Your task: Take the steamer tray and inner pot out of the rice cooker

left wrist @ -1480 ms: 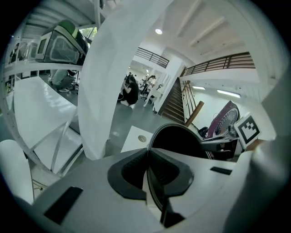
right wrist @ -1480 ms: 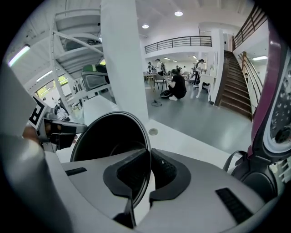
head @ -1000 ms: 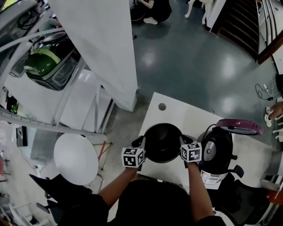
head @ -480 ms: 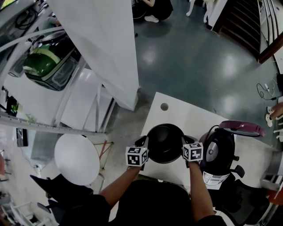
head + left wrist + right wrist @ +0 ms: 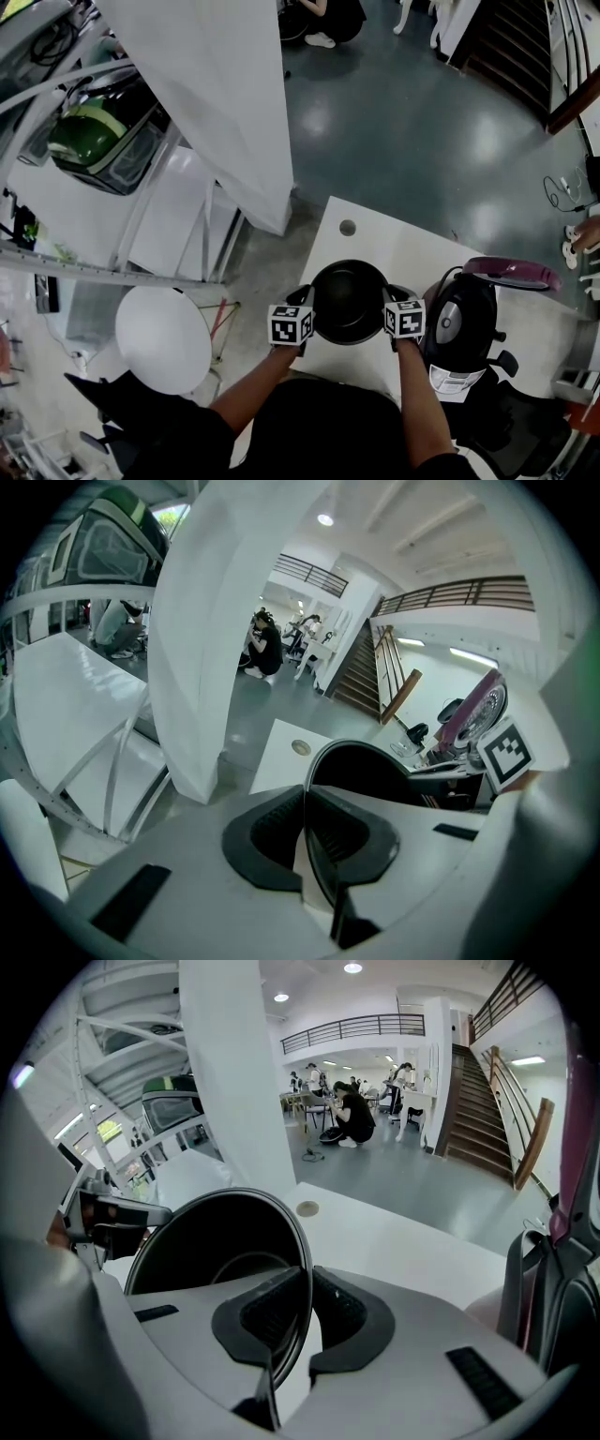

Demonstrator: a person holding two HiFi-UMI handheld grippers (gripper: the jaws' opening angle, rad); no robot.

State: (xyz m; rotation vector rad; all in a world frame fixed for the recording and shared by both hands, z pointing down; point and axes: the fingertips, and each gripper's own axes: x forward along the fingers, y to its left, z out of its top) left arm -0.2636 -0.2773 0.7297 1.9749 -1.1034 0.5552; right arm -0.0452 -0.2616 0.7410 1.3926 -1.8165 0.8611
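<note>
Over the white table (image 5: 375,239) beside the rice cooker (image 5: 464,328), our left hand-held gripper (image 5: 305,298) and right hand-held gripper (image 5: 387,300) clamp opposite sides of the inner pot (image 5: 347,300) rim; we should set it down level, then release both together.

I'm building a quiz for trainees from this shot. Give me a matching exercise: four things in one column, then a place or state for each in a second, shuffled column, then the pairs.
Things
1. inner pot
2. rice cooker
3. left gripper
4. round hole

Places and states
A. lid raised
B. in the table, beyond the pot
C. shut on the pot's rim
D. black, gripped at two sides of its rim

Pairs: 1-D, 2-A, 3-C, 4-B
</note>
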